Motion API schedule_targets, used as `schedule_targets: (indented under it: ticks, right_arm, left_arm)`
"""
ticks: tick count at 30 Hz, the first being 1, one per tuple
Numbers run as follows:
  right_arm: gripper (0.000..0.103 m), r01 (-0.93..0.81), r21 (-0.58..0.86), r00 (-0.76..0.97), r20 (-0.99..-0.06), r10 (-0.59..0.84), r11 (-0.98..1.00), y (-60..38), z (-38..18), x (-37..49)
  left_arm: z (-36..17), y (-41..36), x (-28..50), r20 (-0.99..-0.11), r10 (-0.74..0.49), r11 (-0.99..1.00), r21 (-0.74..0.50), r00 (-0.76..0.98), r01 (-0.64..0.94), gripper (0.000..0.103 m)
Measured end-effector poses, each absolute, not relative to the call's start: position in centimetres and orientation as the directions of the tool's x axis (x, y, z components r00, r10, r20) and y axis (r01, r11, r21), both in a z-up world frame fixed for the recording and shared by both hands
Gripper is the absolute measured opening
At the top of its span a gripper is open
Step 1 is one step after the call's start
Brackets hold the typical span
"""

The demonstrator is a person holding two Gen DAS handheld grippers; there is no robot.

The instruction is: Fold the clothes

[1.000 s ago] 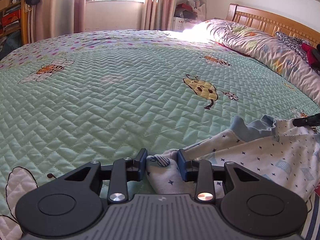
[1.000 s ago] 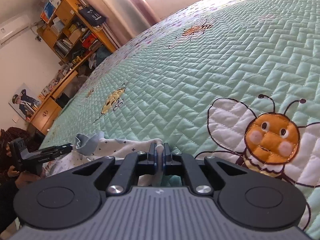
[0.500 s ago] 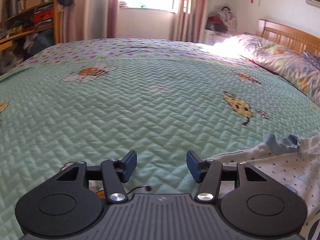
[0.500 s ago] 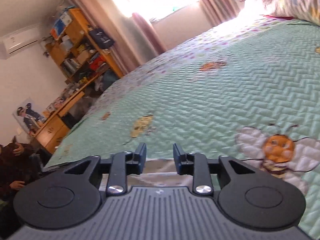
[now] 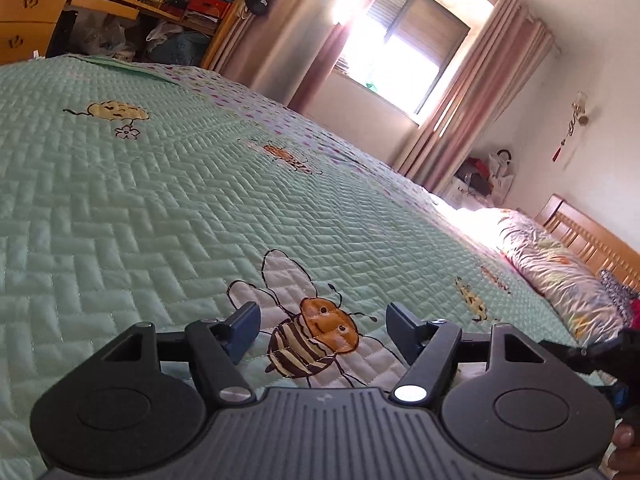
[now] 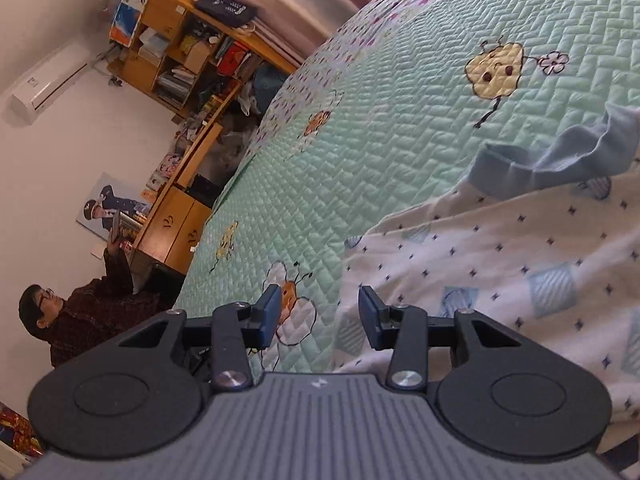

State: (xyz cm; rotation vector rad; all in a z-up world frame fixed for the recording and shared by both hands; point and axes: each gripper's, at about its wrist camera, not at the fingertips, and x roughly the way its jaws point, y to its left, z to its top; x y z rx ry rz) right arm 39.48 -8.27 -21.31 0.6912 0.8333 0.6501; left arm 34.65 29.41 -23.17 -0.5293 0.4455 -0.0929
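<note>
The garment point(image 6: 500, 264) is white with small blue stars and pale blue patches, and lies spread on the green quilted bedspread point(image 6: 400, 140). Its light-blue cuff point(image 6: 560, 152) is bunched at the far side. My right gripper point(image 6: 320, 318) is open over the garment's left edge, with nothing pinched. In the left wrist view the garment is out of sight. My left gripper point(image 5: 322, 324) hovers over an embroidered bee point(image 5: 316, 340); its jaws are opening with nothing between them. The other gripper point(image 5: 600, 354) shows at that view's right edge.
A floral pillow point(image 5: 560, 276) and wooden headboard point(image 5: 592, 236) lie at the bed's far right. Wooden shelves and a desk point(image 6: 180, 72) stand beyond the bed's edge. A person point(image 6: 80, 320) sits beside the bed. A window with pink curtains point(image 5: 400, 52) is behind.
Both grippers let go of the garment and opened. The left one swung leftward and rolled, losing sight of the cloth. The right one moved along to the garment's left edge.
</note>
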Motion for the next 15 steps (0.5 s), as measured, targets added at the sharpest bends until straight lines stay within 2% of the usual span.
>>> schedule_targets:
  ticks: [2, 5, 7, 11, 15]
  right_arm:
    - [0.045, -0.229, 0.747, 0.502, -0.459, 0.733, 0.624, -7.4, -21.6, 38.2]
    - [0.046, -0.173, 0.767, 0.391, -0.523, 0.757, 0.618, -4.3, -24.7, 38.1]
    - [0.05, -0.192, 0.76, 0.444, -0.497, 0.746, 0.621, -3.6, -24.4, 37.5]
    - [0.049, -0.218, 0.789, 0.53, -0.398, 0.749, 0.574, -5.7, -21.8, 35.3]
    - [0.049, -0.188, 0.789, 0.525, -0.423, 0.739, 0.585, -5.3, -22.4, 33.6]
  left_arm:
    - [-23.4, 29.9, 34.9, -0.385, -0.207, 0.84, -0.541, 0.899, -0.038, 0.073]
    - [-23.6, 30.5, 34.9, -0.376, -0.212, 0.816, -0.576, 0.902, -0.048, 0.072]
    - [-23.6, 30.9, 34.5, -0.363, -0.215, 0.801, -0.596, 0.907, -0.048, 0.073]
    - [-23.6, 31.6, 33.7, -0.355, -0.233, 0.772, -0.634, 0.906, -0.05, 0.073]
    - [-23.9, 31.6, 33.6, -0.358, -0.238, 0.767, -0.639, 0.903, -0.051, 0.075]
